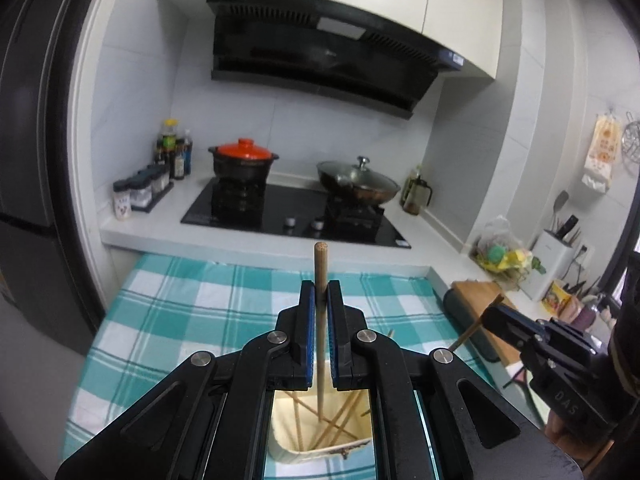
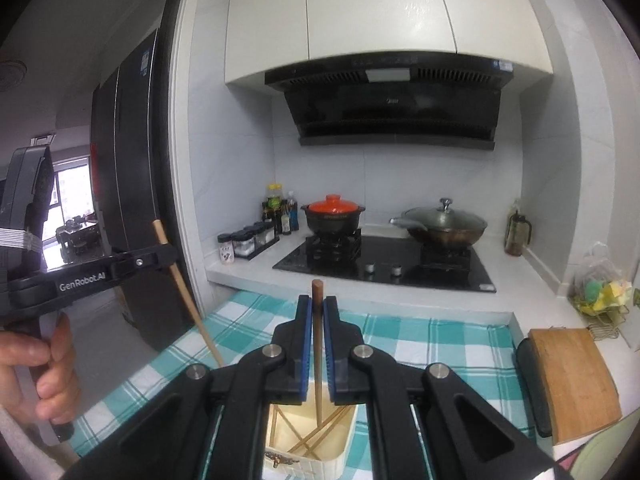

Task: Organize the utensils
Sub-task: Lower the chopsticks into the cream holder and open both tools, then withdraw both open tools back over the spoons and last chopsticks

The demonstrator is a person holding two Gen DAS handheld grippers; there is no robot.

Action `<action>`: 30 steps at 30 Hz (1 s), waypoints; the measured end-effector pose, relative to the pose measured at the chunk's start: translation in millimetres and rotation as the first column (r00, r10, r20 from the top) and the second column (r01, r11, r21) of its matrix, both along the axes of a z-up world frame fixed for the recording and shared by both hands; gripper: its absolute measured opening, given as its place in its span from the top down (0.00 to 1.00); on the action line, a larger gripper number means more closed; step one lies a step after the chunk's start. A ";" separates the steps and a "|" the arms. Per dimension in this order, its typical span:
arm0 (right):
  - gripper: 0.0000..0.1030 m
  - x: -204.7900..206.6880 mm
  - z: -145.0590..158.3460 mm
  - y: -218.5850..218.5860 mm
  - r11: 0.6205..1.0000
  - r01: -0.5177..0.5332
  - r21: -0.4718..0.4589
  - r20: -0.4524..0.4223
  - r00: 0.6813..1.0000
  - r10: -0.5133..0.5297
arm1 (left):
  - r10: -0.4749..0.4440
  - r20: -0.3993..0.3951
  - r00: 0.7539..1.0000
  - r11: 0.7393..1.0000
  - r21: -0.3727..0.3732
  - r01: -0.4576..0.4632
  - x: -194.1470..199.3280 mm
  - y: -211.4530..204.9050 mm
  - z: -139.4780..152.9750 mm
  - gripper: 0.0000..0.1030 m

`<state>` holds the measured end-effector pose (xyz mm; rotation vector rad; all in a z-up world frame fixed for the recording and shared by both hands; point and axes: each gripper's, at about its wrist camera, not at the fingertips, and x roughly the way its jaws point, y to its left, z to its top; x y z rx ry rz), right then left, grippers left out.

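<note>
the left gripper [image 1: 320,294] is pinching a pale wooden chopstick [image 1: 321,264] between its blue-lined fingers, the stick standing close to upright with its blunt top poking above the fingertips and its lower end reaching down into a cream container [image 1: 320,436] that sits on the checked teal cloth [image 1: 180,312] over the tabletop. several more chopsticks [image 1: 340,420] lie crossed inside that container. seen from the right wrist, the same gripper [image 2: 166,258] shows at the far left, the person's hand [image 2: 48,364] wrapped round its handle, and the pale stick slants down from it toward the cloth

the right gripper [image 2: 318,308] is pinching a darker brown chopstick [image 2: 318,292], also near upright, its lower end dipping into the cream container [image 2: 308,452] among the loose sticks there. in the left wrist view this gripper [image 1: 490,314] shows at the right edge with its stick held at a slant

beyond the cloth are a black hob [image 2: 384,260], a pot with an orange lid [image 2: 334,210] and a lidded wok [image 2: 444,222]. a wooden cutting board [image 2: 572,376] lies at the right
</note>
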<state>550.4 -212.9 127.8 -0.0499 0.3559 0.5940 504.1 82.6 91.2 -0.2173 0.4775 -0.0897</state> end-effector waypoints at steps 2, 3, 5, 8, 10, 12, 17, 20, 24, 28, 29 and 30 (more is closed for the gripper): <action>0.94 21.4 -15.5 11.2 1.000 -0.023 -0.019 -0.085 0.996 0.021 | -0.008 -0.055 0.998 1.000 0.014 0.009 15.5 -5.1 -20.1 0.96; 0.94 31.8 -24.8 16.3 0.999 -0.042 -0.026 -0.135 0.990 0.038 | -0.013 -0.080 0.997 1.000 0.020 0.015 21.9 -6.9 -30.1 0.96; 0.94 48.6 -42.8 26.6 0.997 -0.051 -0.050 -0.207 0.978 0.040 | -0.024 -0.129 0.991 0.999 0.033 0.028 31.7 -10.9 -48.5 0.96; 0.94 68.3 -69.5 35.9 0.996 -0.053 -0.068 -0.278 0.960 0.032 | -0.030 -0.183 0.983 0.998 0.050 0.039 40.5 -15.4 -70.9 0.95; 0.94 77.0 -85.7 40.2 0.997 -0.050 -0.061 -0.314 0.949 0.029 | -0.024 -0.213 0.977 0.997 0.063 0.039 43.3 -18.0 -80.9 0.95; 0.93 84.5 -98.9 43.4 0.998 -0.038 -0.046 -0.345 0.938 0.020 | -0.012 -0.237 0.971 0.996 0.078 0.031 41.8 -16.9 -85.4 0.74; 0.69 76.5 -91.9 37.0 1.000 0.003 -0.016 -0.315 0.949 -0.007 | -0.011 -0.205 0.979 0.996 0.090 0.030 6.8 -3.2 -67.6 0.34; 0.52 50.2 -66.8 21.7 1.000 0.028 0.007 -0.224 0.974 -0.025 | -0.032 -0.211 0.977 0.986 0.152 0.065 -25.6 1.4 -57.2 0.25; 0.52 4.0 -44.8 5.1 0.998 0.016 -0.063 -0.153 0.988 -0.025 | -0.063 -0.264 0.963 0.964 0.233 0.127 -79.1 6.5 -64.0 0.18; 0.51 -46.2 -47.7 -17.8 0.991 0.004 -0.137 -0.155 0.988 -0.025 | -0.069 -0.339 0.938 0.953 0.257 0.163 -134.2 13.1 -97.2 0.17; 0.51 -60.2 -54.5 -24.9 0.988 0.002 -0.153 -0.166 0.986 -0.027 | -0.068 -0.355 0.932 0.956 0.245 0.163 -147.1 15.0 -108.7 0.17; 0.51 -73.7 -63.5 -32.2 0.986 0.002 -0.167 -0.181 0.983 -0.033 | -0.069 -0.368 0.927 0.960 0.228 0.162 -161.1 16.3 -121.3 0.17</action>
